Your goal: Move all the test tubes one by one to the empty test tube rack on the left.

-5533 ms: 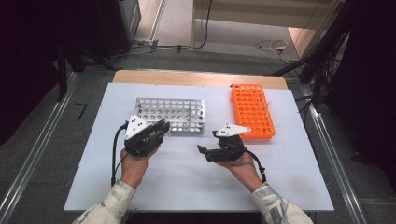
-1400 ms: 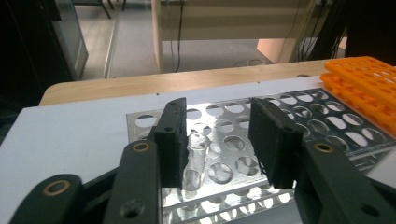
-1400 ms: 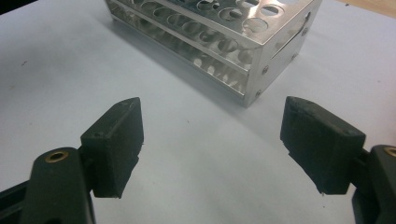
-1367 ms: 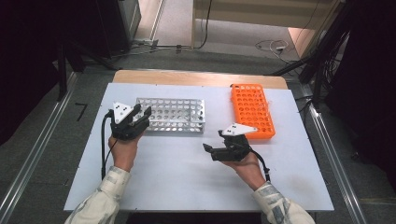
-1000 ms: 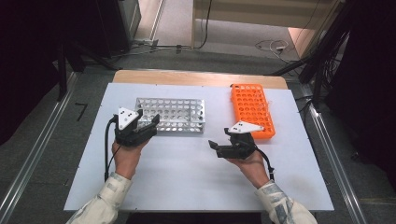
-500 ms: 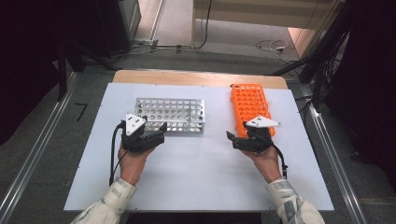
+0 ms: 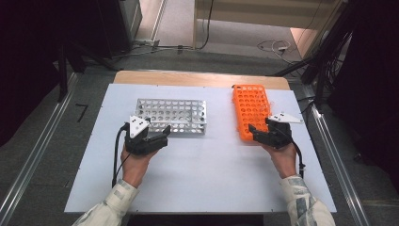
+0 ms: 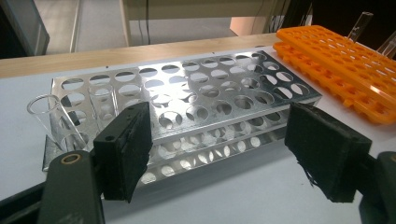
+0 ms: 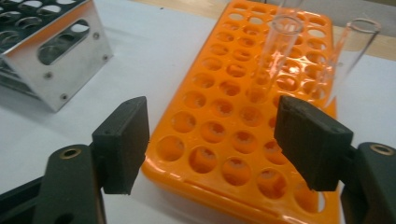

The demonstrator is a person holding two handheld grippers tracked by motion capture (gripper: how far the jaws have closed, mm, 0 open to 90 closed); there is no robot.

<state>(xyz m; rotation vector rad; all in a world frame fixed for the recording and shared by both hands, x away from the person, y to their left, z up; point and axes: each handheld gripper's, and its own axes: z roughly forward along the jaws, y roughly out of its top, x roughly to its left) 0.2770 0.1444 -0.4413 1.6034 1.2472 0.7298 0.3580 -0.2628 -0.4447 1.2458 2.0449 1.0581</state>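
Right claw (image 9: 212, 144), apart and just narrowing on nothing, faces orange rack (image 9: 243, 116); centre one tube (image 9: 275, 51) before clamping.

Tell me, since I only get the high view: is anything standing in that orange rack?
Observer: Yes. The right gripper view shows two clear glass tubes standing in the orange rack, toward its far end.
Operator: And the silver rack?
Observer: The left gripper view shows at least one clear tube leaning at one end of the silver rack.
Operator: Is the right gripper holding a tube?
Observer: No. The right gripper has just been closing its jaws a little, but they stand open, pads bare, short of the tubes.
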